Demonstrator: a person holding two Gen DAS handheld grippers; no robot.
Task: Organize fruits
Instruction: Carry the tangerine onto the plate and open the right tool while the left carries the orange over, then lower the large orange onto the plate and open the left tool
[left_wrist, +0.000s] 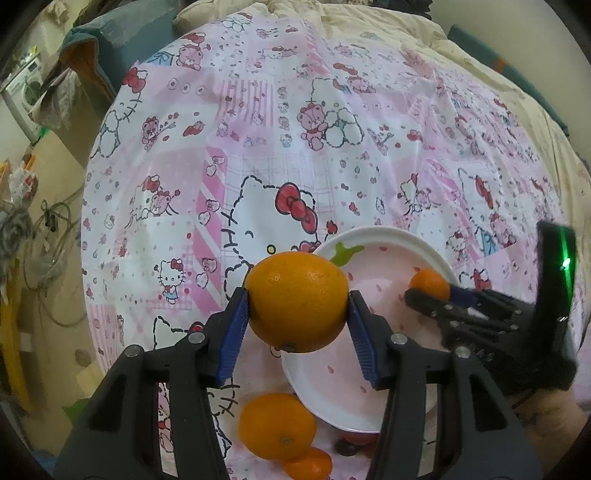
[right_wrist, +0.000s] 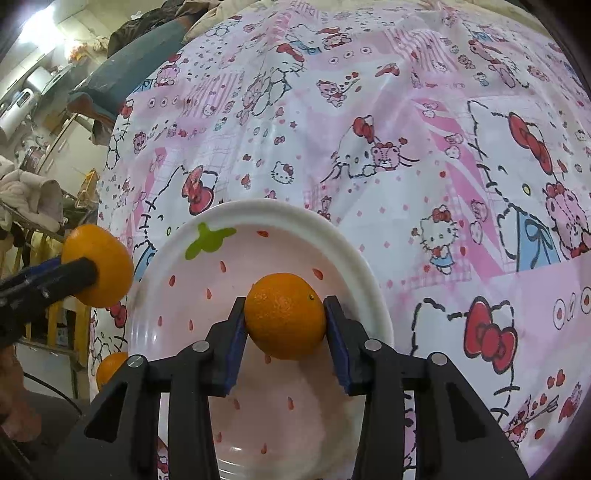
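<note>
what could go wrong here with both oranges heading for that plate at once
The left hand-held gripper pinches its large orange only at the sides; it could slip and roll off the cloth. The right hand-held gripper holds a small orange over the plate, and the two grippers are close enough to collide. Two loose oranges beside the plate's near rim could get knocked.
</note>
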